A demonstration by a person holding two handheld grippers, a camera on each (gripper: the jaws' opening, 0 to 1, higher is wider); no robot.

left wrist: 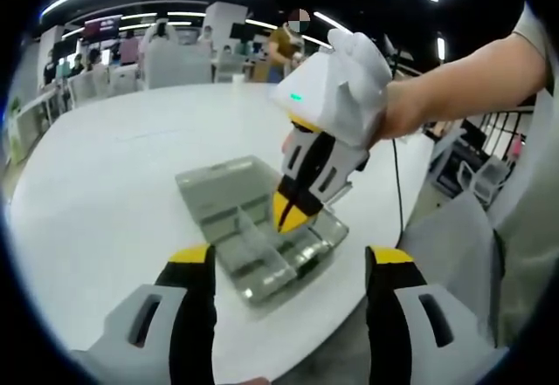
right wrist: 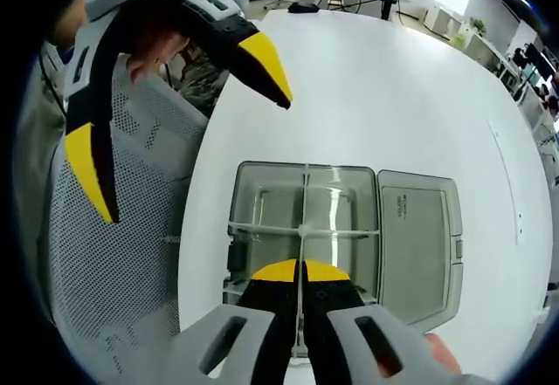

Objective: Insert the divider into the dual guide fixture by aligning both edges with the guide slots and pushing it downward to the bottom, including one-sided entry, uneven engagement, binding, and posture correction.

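The white table (right wrist: pixel 393 88) is being used as the base. On it, just ahead of the right gripper's (right wrist: pixel 301 271) closed fingertips, the clear fixture box (right wrist: pixel 262 202) is being worked, lid open beside it. The thin clear divider (right wrist: pixel 306 195) is being pinched edge-on between those fingertips, running forward across the box. The left gripper (left wrist: pixel 288 263) is being held wide open, empty, nearer than the box. Binding is likely if one edge is being driven deeper than the other; tilt would jam it.

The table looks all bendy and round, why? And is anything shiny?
Left gripper view: the fisheye lens curves the white table and ceiling lights. Right gripper view: the table edge bows too, and the clear box shows pale glare; the right gripper looks sharp.
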